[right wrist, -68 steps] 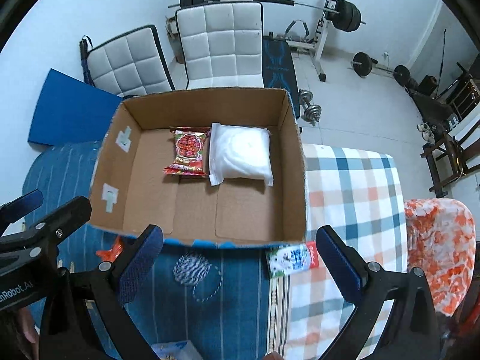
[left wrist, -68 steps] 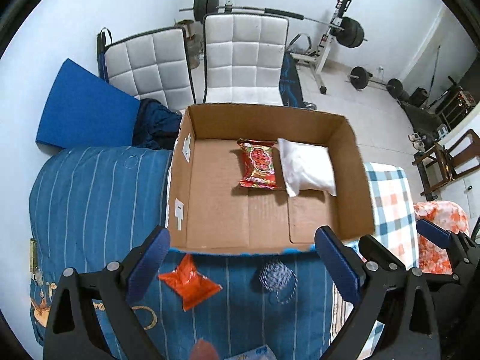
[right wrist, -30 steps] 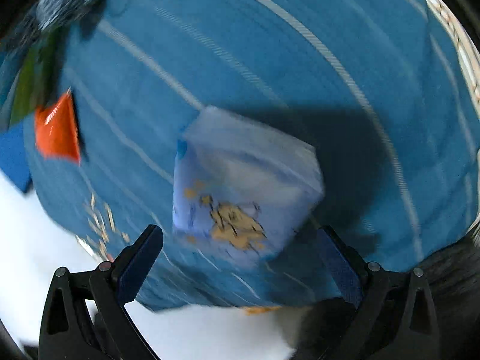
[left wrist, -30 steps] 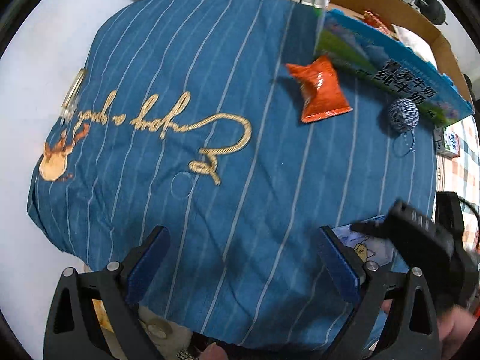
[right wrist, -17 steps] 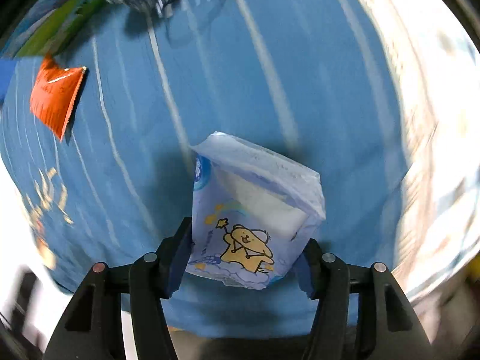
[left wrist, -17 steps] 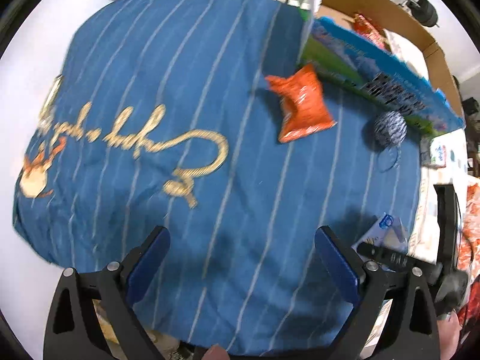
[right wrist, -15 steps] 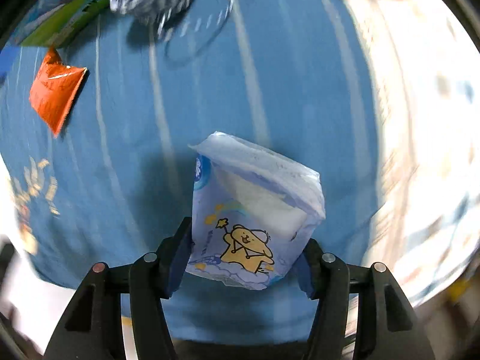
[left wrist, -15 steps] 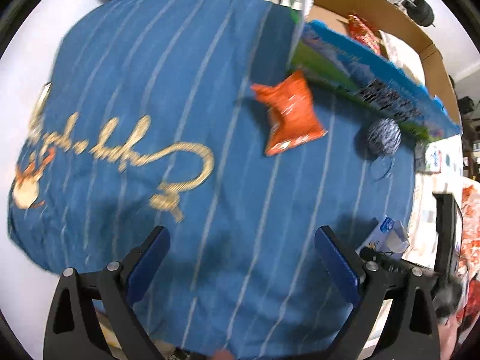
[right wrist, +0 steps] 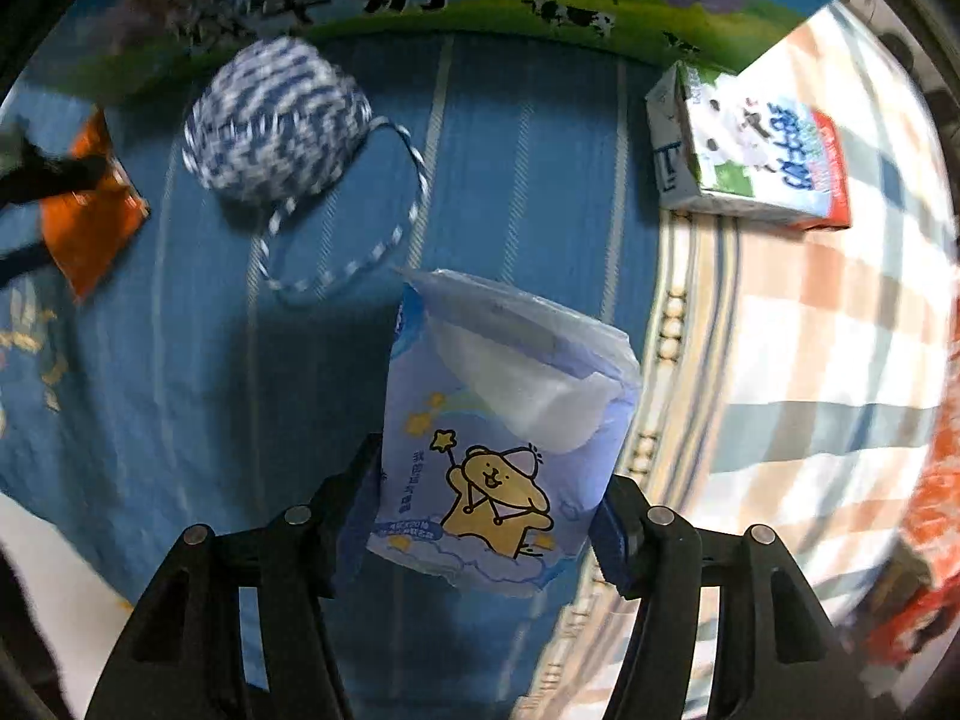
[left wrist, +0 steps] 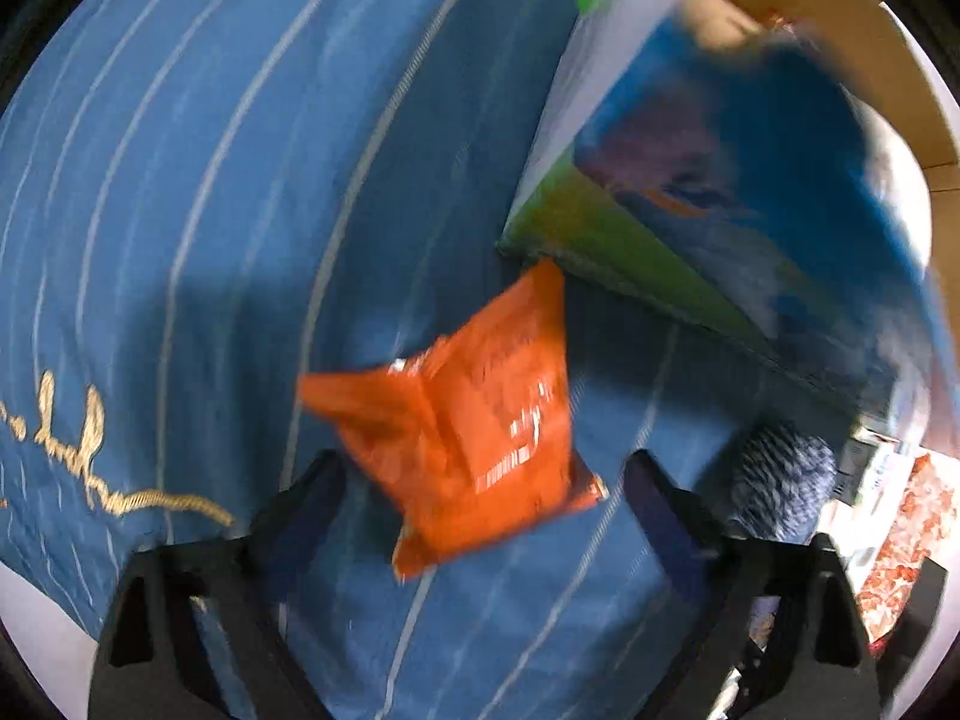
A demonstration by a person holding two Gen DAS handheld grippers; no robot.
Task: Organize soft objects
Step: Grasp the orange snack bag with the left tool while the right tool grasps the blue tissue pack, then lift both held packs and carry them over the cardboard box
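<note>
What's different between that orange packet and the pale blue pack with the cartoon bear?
The orange packet lies loose on the blue striped cloth between the open fingers of the left gripper; the tissue pack is clamped in the right gripper, raised off the cloth. The orange packet is shiny, crinkled foil; the tissue pack is pale blue film with a yellow bear, white tissue showing inside. Both are small, squashy packs.

A blue striped blanket [right wrist: 510, 150] carries the yarn ball [right wrist: 273, 120], orange packet [left wrist: 474, 438] and printed box [left wrist: 690, 252].
</note>
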